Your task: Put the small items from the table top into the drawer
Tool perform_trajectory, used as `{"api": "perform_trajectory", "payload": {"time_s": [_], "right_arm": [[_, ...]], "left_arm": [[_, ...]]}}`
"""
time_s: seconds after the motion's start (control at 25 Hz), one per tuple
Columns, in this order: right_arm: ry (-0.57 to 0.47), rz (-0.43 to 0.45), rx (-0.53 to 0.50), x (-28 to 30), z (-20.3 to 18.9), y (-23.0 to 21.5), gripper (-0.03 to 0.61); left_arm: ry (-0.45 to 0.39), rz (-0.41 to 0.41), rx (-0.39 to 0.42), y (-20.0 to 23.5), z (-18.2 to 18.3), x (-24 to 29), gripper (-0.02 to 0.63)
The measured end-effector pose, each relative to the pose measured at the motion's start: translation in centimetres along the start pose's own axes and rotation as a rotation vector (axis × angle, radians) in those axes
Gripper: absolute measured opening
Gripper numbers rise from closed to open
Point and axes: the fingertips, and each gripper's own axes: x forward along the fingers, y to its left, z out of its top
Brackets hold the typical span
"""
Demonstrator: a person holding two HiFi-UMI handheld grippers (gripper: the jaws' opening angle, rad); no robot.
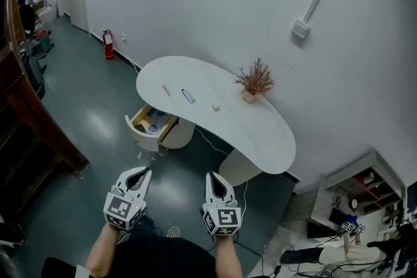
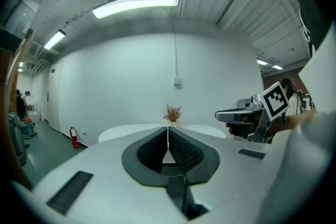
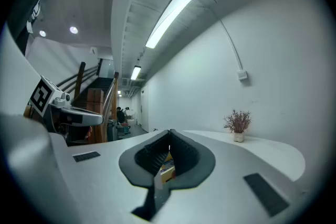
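Head view, looking steeply down: my left fingers [image 1: 142, 176] and right fingers [image 1: 215, 180] are held side by side over the floor, both pairs pressed together with nothing between them, and both well short of the white curved surface [image 1: 260, 133]. A small dried plant [image 1: 255, 80] in a pot stands near the wall side of that surface. Three small items lie in a loose row leading away from the plant: a pale block [image 1: 215, 107] nearest it, then a small tube [image 1: 188, 96], then a thin pink stick [image 1: 165, 90] farthest from it. The drawer [image 1: 151, 122] stands open below the surface's edge, well away from the plant and beyond the stick, with some things already inside. I judge several risks from here. If I arrive with the fingers closed, I will shove an item instead of picking it up. The tube looks likely to roll, and the stick is thin and lies flat, so either may skid off the edge. Reaching for the block may knock the plant over. A release too far out may miss the drawer.
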Motion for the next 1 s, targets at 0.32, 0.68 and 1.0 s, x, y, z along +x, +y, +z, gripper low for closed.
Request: {"api": "perform_trajectory", "payload": {"time_s": [0.32, 0.68, 1.0], "right_arm": [[-0.012, 0.041, -0.008, 0.8, 0.1, 0.6, 0.029], [0.041, 0.024, -0.057, 4.7, -0.4, 0.0, 0.029], [0.058, 0.038, -0.049, 13.3, -0.3, 0.1, 0.029]], "left_arm": [[-0.013, 0.015, -0.003, 0.3, 0.3, 1.1, 0.020], [-0.012, 0.034, -0.004, 2.8, 0.5, 3.6, 0.020], [-0.002, 0.045, -0.021, 9.8, 0.6, 8.4, 0.020]]}}
